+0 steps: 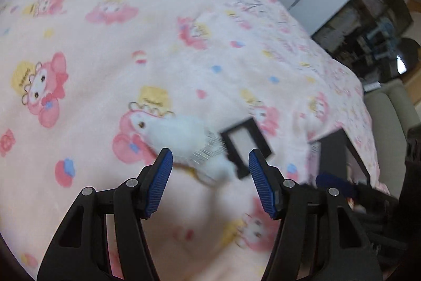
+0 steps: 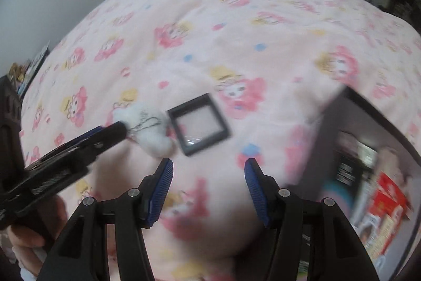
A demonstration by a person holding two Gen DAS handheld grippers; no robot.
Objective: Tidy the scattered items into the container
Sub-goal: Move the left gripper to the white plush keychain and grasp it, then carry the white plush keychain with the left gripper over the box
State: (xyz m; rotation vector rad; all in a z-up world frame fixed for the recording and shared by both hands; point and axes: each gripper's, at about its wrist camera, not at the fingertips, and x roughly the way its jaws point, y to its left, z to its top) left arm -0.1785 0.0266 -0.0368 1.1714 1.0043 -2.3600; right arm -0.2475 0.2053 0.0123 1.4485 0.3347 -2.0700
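Both tools are sitting spread, pinching nothing. Left tool [image 1: 210,162] is closing in on the plush [image 1: 181,138], right tool [image 2: 209,170] is hovering short of the frame [image 2: 198,123]. Both items are lying touching on the bed [image 2: 236,17], the box [image 2: 368,149] sitting off its right edge.

Risk: plush chain snagging the frame and dragging it; tools colliding, working this close. Bed is otherwise giving open room; drop-off is near the box.
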